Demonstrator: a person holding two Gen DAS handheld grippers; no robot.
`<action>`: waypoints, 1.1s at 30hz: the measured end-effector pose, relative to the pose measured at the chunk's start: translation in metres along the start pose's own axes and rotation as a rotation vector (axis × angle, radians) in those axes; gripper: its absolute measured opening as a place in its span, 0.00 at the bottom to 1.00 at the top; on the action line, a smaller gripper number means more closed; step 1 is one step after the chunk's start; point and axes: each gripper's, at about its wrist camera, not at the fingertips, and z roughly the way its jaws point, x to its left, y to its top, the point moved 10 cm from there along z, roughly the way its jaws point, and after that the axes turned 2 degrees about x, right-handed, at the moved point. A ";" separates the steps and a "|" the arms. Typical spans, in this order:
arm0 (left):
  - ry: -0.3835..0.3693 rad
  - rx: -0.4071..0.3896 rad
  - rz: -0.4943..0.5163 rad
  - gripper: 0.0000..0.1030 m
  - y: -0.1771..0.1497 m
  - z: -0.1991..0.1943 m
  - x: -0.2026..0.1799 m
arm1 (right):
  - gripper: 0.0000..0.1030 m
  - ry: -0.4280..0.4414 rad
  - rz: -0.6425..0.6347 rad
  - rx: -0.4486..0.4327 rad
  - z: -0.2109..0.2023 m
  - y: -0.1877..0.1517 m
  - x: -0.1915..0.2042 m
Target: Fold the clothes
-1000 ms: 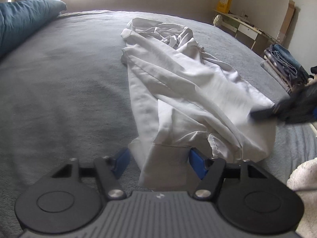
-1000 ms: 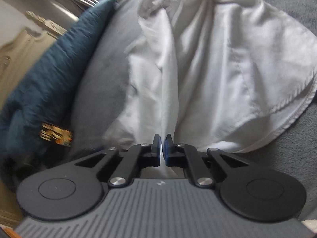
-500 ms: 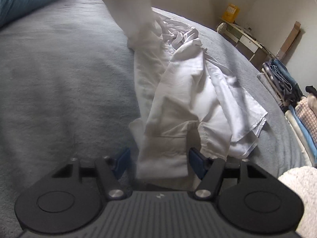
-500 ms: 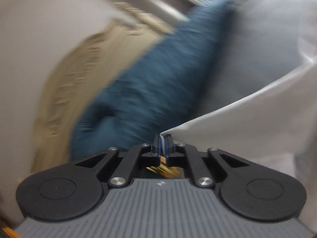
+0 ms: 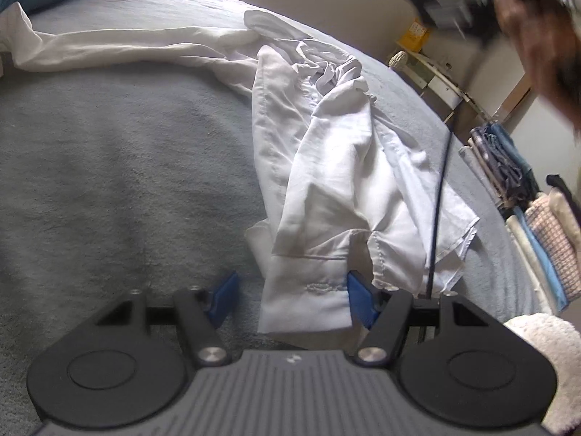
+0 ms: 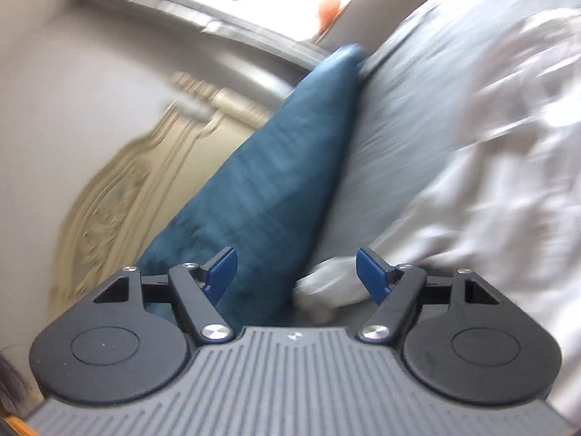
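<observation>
White, plain and creased: shirt (image 5: 337, 167). Grey, fuzzy, without pattern: bed cover (image 5: 120, 167). Teal-blue: pillow (image 6: 261, 181). Black arms with blue pads: left claw (image 5: 290, 296), right claw (image 6: 296, 274). Grey ribbed housing on both. Cream with carved scrollwork: headboard (image 6: 120, 200). Pink-and-white check, pale blue, cream, denim blue: stack of folded clothes (image 5: 537, 218). Yellow: box (image 5: 414, 34) by the wall. Black: cable (image 5: 439, 203).
</observation>
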 end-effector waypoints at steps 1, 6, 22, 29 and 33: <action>-0.006 0.001 -0.005 0.63 0.001 0.000 0.001 | 0.70 -0.048 0.005 -0.028 -0.020 0.002 -0.015; -0.006 -0.004 -0.047 0.63 0.009 0.002 0.006 | 0.68 -0.278 0.075 0.002 -0.082 -0.041 -0.093; -0.011 -0.028 -0.184 0.60 0.022 -0.003 0.020 | 0.31 -0.220 0.155 0.266 -0.045 -0.202 -0.124; -0.060 -0.076 -0.209 0.60 0.032 -0.010 0.023 | 0.17 -0.185 0.176 0.148 -0.046 -0.184 -0.125; -0.074 -0.060 -0.215 0.60 0.030 -0.008 0.023 | 0.19 -0.187 0.250 0.080 -0.046 -0.174 -0.141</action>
